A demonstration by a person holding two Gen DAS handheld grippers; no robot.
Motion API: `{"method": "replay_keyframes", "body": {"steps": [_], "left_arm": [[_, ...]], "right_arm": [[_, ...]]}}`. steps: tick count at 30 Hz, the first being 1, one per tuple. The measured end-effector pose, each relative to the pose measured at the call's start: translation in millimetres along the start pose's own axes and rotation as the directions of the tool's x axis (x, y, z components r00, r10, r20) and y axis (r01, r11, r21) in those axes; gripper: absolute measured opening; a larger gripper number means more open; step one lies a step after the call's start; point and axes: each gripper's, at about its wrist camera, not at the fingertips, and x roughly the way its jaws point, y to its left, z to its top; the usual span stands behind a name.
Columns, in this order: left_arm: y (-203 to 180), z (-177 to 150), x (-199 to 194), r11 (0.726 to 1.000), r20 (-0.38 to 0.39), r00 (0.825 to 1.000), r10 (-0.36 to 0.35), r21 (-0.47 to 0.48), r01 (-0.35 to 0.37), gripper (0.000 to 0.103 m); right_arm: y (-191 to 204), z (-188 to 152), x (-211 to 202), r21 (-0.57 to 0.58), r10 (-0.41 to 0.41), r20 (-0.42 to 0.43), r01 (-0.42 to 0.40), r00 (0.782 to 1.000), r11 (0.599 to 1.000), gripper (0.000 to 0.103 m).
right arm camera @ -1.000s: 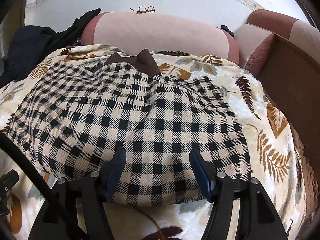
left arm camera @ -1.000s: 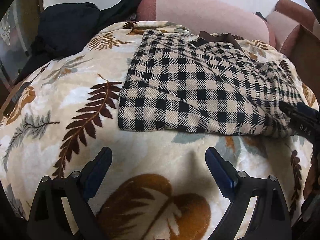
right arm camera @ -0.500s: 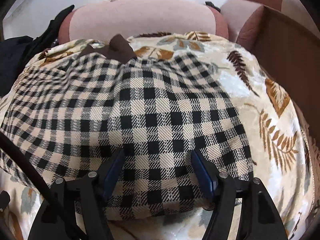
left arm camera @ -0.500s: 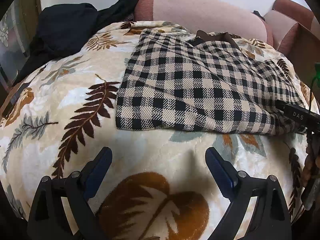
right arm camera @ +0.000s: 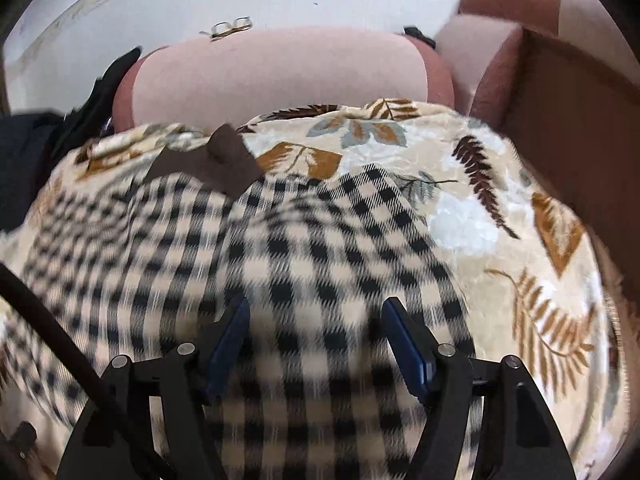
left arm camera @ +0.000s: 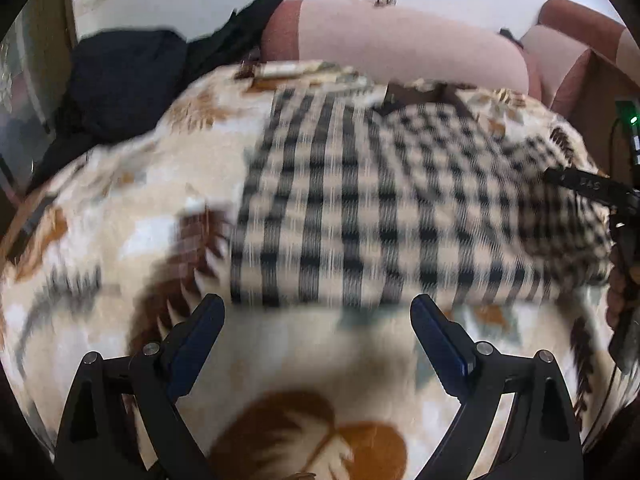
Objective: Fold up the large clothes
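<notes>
Two grippers point steeply down over a leaf-print blanket point(left arm camera: 120, 216). The left gripper point(left arm camera: 318, 312) hangs with its jaws spread wide and nothing between them, just short of the near hem of the checked garment point(left arm camera: 360, 208), which lies folded flat on the blanket with its brown collar point(right arm camera: 216, 160) toward the pink cushion point(right arm camera: 280, 76). The right gripper point(right arm camera: 316, 320) sits low over the garment's right part; its jaws are closing, with checked cloth lying between and under the blue pads point(right arm camera: 404, 344), though blur hides whether they pinch it. In the left view it shows as a dark bar at the garment's right edge.

Against the frames a second back, the garment's near hem now lies closer to the left fingertips, and that view has gone blurred. The right gripper has travelled further onto the cloth and rolled, so the cushion and glasses point(right arm camera: 230, 26) sit tilted in its view. A dark garment point(left arm camera: 128, 76) lies heaped at far left.
</notes>
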Motion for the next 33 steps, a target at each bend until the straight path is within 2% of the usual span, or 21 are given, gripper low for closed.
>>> {"method": "replay_keyframes", "body": {"steps": [2,4,7,11,12,13,14,15,17,21,25,29,31,33], "left_arm": [[-1.4,22.0,-1.4,1.0,0.043,0.999,0.017,0.001,-0.017,0.094],[-4.9,46.3,9.1,1.0,0.058,0.998,0.005,-0.009,-0.005,0.094],[-6.8,74.0,43.4,0.999,0.0,1.0,-0.027,-0.034,0.027,0.094],[0.4,85.6,87.3,0.997,-0.088,0.994,0.07,-0.036,-0.074,0.094],[6.2,84.5,94.7,0.995,-0.101,0.991,0.092,-0.036,-0.096,0.094],[12.8,82.4,98.1,0.993,-0.107,0.989,0.105,-0.039,-0.11,0.094],[18.9,79.7,97.7,0.993,-0.108,0.989,0.104,-0.047,-0.109,0.094],[24.9,77.2,94.7,0.993,-0.107,0.989,0.099,-0.059,-0.106,0.094],[37.5,71.6,83.3,0.992,-0.098,0.991,0.092,-0.08,-0.1,0.094],[51.4,55.7,57.5,0.991,-0.073,0.994,0.085,-0.098,-0.092,0.094],[46.9,43.8,37.4,0.992,-0.06,0.998,0.023,-0.12,-0.03,0.094],[6.6,48.1,20.1,0.994,-0.029,0.996,-0.087,-0.067,0.085,0.094],[-19.8,51.4,17.4,0.987,-0.038,0.986,-0.162,-0.029,0.161,0.094],[-48.1,54.3,21.4,0.971,-0.082,0.968,-0.239,-0.012,0.239,0.094]], "right_arm": [[-8.7,10.3,12.6,0.034,0.06,-0.02,-0.059,0.998,0.998,0.056],[-12.7,17.3,26.9,0.018,0.107,-0.041,-0.107,0.993,0.994,0.056],[-25.3,24.9,44.8,0.012,0.129,-0.07,-0.129,0.989,0.992,0.056],[-62.1,31.0,56.6,0.127,0.052,-0.114,-0.038,0.992,0.991,0.059],[-70.6,31.8,54.5,0.141,0.01,-0.113,0.006,0.994,0.99,0.059],[-77.2,32.3,51.0,0.128,-0.09,-0.113,0.104,0.99,0.986,0.059],[-81.9,31.9,48.0,0.122,-0.131,-0.104,0.144,0.986,0.982,0.059],[-90.2,30.9,43.2,0.135,-0.141,-0.09,0.153,0.986,0.979,0.059],[-105.7,28.2,32.4,0.185,-0.097,-0.073,0.109,0.993,0.977,0.059],[-114.5,16.5,12.6,0.207,-0.062,-0.056,0.073,0.997,0.976,0.061],[-126.8,-6.7,0.8,0.328,0.072,-0.089,-0.039,0.993,0.944,0.064],[-141.9,-29.8,-4.1,0.438,0.154,-0.109,-0.091,0.982,0.895,0.067],[-147.7,-40.2,-8.1,0.463,0.164,-0.112,-0.094,0.98,0.881,0.067],[-151.2,-51.2,-12.3,0.488,0.191,-0.11,-0.115,0.975,0.865,0.067]]}}
